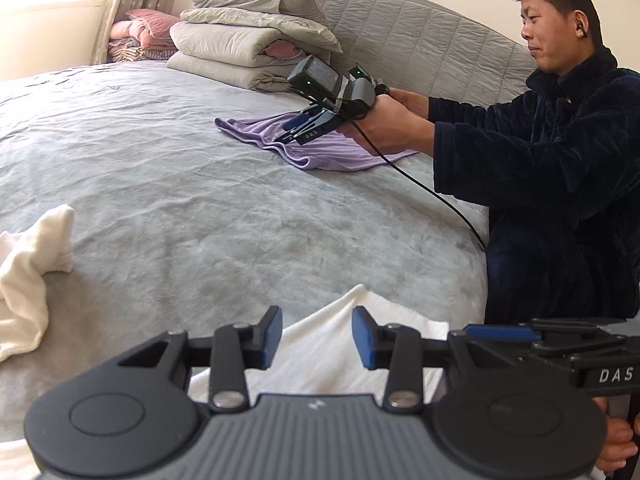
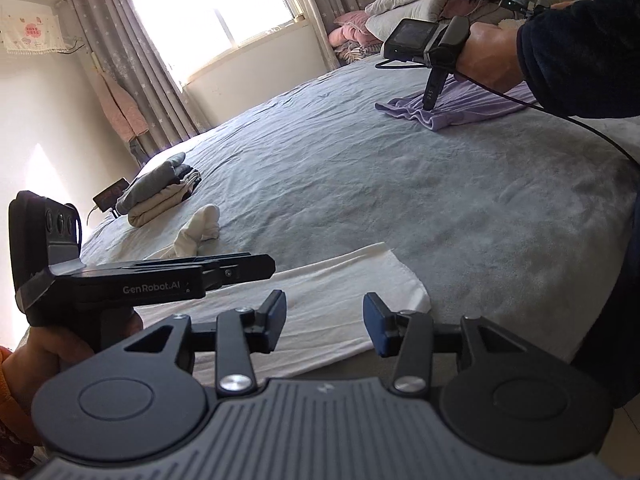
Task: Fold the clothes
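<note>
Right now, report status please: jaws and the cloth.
Left gripper, right gripper: jaws open, empty. White cloth flat on bed. Nothing blocking.

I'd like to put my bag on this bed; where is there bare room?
The broad grey middle of the bedspread lies bare, between the white towel at the near edge and the purple garment. The folded clothes stack and piled quilts crowd the far corners.

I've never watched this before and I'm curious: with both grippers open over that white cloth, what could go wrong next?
The folded white cloth lies at the grey bed's edge, so a nudge might drag it off. The crumpled white cloth end could undo the fold if tugged. The left gripper and right gripper sit close together and might collide.
</note>
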Tool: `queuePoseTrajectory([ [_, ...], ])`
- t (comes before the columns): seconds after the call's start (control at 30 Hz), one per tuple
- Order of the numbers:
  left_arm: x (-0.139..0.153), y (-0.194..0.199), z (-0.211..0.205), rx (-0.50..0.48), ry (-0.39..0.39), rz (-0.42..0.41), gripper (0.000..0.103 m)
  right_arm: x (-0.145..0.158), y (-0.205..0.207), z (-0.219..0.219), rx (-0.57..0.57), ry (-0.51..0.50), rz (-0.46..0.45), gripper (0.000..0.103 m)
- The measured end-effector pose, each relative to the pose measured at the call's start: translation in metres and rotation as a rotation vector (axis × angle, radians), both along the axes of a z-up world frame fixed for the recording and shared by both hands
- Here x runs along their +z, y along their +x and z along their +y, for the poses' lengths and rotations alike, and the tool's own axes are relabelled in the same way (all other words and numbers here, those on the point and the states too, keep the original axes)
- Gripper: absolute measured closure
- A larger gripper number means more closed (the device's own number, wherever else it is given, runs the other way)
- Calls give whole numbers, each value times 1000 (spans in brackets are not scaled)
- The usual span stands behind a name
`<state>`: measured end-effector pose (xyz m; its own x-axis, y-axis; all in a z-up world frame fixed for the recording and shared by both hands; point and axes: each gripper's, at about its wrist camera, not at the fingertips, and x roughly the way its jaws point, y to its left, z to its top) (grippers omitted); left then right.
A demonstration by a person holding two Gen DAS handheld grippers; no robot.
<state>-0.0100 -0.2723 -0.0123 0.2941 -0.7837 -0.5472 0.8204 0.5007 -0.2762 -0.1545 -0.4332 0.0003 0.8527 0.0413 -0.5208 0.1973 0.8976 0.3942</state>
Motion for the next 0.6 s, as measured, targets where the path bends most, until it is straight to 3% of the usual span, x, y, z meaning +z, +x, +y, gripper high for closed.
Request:
queuePoseTrajectory([
  [0.4, 6, -9, 106, 123, 27, -56, 56, 12, 33, 66, 161, -50, 15, 53],
  [0.6, 5, -13, 169, 162, 71, -101, 52, 8, 49, 105, 314, -80, 36, 50],
])
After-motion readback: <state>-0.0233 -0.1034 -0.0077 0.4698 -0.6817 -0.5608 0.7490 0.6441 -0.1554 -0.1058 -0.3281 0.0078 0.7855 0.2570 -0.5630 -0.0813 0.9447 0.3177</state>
